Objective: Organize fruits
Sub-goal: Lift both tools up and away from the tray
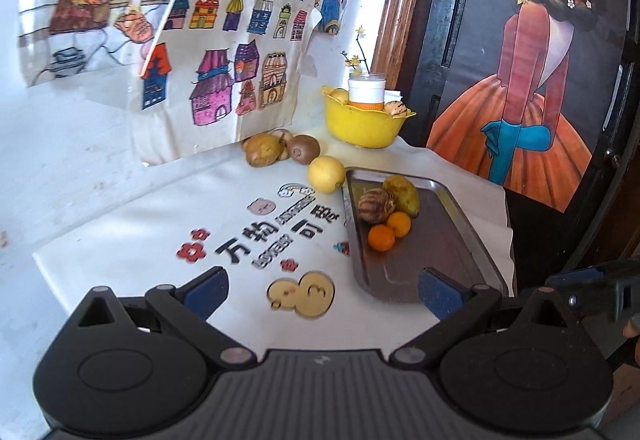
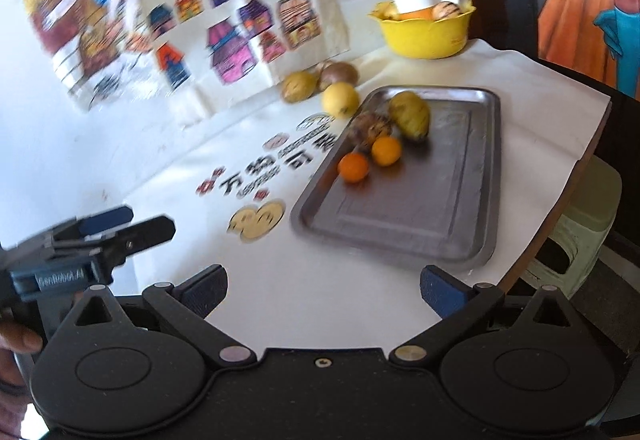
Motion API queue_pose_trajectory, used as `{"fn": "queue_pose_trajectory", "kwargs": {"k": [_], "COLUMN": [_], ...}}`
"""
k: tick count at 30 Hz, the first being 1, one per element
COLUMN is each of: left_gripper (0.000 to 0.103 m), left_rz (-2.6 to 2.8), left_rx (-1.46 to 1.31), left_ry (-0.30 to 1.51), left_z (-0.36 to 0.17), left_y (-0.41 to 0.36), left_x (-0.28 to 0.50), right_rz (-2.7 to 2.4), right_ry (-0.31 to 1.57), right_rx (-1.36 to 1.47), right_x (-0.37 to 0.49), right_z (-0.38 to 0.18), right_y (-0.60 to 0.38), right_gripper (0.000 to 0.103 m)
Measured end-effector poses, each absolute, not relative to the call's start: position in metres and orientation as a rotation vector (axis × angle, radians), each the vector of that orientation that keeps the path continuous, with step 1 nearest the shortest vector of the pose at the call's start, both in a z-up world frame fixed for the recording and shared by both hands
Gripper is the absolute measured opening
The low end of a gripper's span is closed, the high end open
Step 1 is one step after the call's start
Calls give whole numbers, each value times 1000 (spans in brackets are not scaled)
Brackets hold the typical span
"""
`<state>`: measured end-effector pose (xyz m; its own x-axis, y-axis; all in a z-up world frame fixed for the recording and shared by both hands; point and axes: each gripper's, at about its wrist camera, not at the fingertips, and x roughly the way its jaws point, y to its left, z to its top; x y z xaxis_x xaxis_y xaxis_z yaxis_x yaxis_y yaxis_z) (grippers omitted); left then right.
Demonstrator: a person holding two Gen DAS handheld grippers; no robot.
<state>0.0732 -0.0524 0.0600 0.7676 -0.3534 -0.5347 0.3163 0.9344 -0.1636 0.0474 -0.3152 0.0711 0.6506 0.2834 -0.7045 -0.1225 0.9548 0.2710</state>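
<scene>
Below, in the left wrist view, the left tongs (image 1: 323, 290) are seen spread wide, nothing held. A steel tray (image 1: 460, 240) lies right of centre on the table (image 1: 140, 224), carrying two oranges (image 1: 382, 237), a green-yellow fruit (image 1: 402, 194) and a striped fruit (image 1: 374, 205). A lemon (image 1: 326, 174) sits just beside the tray's upper left corner. A yellow bowl (image 1: 362, 126) is noted further up.

In the blurred right wrist view, the right tongs (image 2: 323, 290) are likewise released and empty; the tray (image 2: 420, 208) occupies mid-frame.
</scene>
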Motion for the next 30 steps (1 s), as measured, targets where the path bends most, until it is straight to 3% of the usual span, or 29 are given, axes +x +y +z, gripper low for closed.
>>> {"fn": "queue_pose_trajectory", "kwargs": {"k": [13,30], "left_gripper": [103,103], "left_rz": [-306,-267], "left_rx": [-24,4], "left_ry": [622,576], "left_z": [57,88], "left_y": [-22,-7], "left_x": [14,-22], "right_rz": [295,310], "right_ry": [821,584], "right_rx": [93,-7], "right_x": [-4,-63], "right_z": [59,96], "right_y": [-265,-232], "right_gripper": [102,102]}}
